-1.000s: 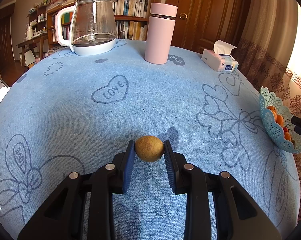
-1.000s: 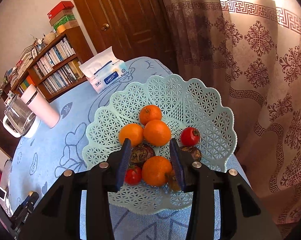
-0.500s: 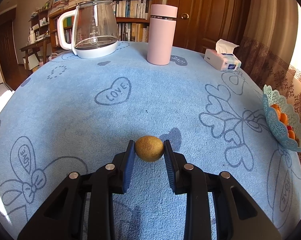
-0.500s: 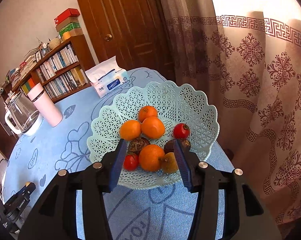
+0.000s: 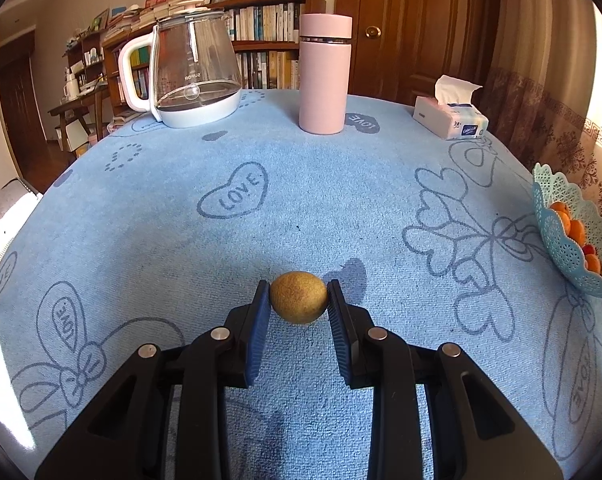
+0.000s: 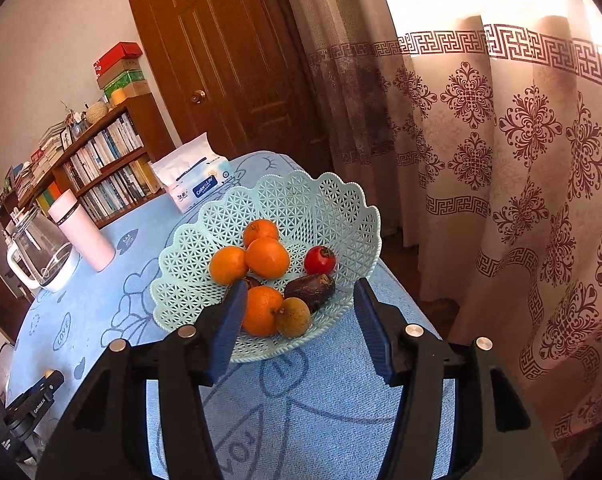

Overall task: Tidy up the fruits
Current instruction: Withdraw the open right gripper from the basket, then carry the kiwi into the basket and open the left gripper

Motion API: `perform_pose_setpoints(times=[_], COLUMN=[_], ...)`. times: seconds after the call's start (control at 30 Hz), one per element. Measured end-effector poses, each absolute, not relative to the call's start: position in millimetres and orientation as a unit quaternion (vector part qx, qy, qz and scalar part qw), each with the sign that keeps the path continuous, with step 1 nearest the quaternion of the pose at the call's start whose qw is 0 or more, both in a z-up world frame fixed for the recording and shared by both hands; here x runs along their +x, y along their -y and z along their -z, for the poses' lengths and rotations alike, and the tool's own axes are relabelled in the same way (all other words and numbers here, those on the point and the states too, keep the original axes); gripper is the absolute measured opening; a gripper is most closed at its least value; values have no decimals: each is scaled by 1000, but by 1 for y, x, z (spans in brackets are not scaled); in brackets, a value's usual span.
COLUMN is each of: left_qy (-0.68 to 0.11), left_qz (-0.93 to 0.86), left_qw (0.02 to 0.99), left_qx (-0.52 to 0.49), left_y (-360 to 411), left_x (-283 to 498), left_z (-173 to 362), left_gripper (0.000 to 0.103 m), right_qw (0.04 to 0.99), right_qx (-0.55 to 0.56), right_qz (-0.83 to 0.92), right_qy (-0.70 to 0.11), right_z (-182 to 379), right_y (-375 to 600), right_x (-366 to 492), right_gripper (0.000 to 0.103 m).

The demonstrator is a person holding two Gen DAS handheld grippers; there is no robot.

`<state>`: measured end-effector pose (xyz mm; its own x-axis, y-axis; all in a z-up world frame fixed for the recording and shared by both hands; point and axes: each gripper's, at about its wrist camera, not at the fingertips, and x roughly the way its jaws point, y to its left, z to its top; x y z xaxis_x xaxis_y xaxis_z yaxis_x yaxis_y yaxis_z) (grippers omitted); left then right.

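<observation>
Brown kiwi [image 5: 298, 297] stays clamped in the left gripper [image 5: 298, 300]; the right gripper [image 6: 301, 312] has backed away from the basket [image 6: 205, 280], fingers spread wider, empty.

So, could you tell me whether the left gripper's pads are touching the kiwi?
Touching. In the left wrist view, both blue pads of the left gripper press against opposite sides of the kiwi, with no gap visible on either side.

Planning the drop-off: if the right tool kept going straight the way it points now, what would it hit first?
Probably the basket: its near rim sits between the open jaws of the right tool, with the orange and brownish fruit just behind. Depth is uncertain.
</observation>
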<state>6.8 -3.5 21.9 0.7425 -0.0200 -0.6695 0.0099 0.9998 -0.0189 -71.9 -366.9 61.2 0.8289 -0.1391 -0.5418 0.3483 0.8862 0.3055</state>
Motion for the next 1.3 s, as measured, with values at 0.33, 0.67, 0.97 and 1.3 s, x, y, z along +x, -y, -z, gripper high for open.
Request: perform_pose_setpoints(times=[0.33, 0.67, 0.97, 1.3], left_qy=[-356, -346, -339, -321], left_qz=[18, 42, 94, 200], left_qw=[934, 937, 934, 923], left_qx=[16, 40, 53, 72], left_y=[25, 58, 100, 173], left_x=[3, 2, 9, 15], left_z=[-26, -36, -52, -73], left_gripper=[29, 29, 29, 29], right_qw=[940, 938, 933, 929], right_qx=[191, 208, 235, 250], right_qz=[150, 158, 164, 171], right_qy=[-241, -228, -219, -215], right_z=[-55, -48, -43, -40], right_y=[367, 371, 378, 382], right_x=[-80, -86, -92, -95], right_gripper=[63, 66, 72, 73])
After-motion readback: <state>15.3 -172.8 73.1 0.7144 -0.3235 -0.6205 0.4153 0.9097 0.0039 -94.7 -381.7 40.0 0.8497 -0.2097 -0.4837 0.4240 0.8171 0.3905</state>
